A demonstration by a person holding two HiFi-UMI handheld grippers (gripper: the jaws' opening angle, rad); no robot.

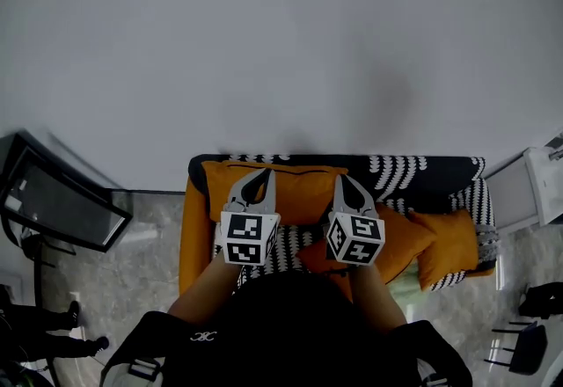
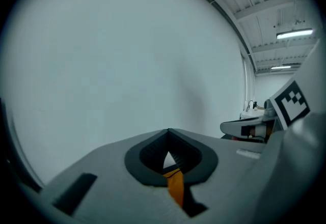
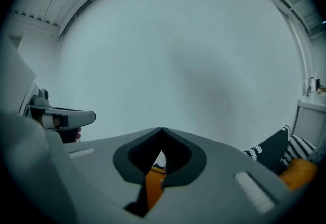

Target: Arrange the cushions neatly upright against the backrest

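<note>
— How was the large orange cushion (image 1: 299, 192) lying in relation to the tools?
— It was seen at the left end of the sofa (image 1: 193, 244). Its long axis ran left to right along the backrest (image 1: 413, 171), which lay just on the far side of it. The left tool (image 1: 262, 172) was pressed together on a fold of orange fabric toward the cushion's left end. The right tool (image 1: 342, 176) was pinched shut on the same cushion toward its right end.
— So no reach was needed?
— None, it was judged. The cushion was already gripped along its upper edge by both tools. Only a short push away, toward the backrest, was thought to be called for.
— And the other cushions?
— Two smaller orange cushions (image 1: 450, 246) were seen tilted at the right end of the sofa. They were nearer the right tool and well apart from the left one.
</note>
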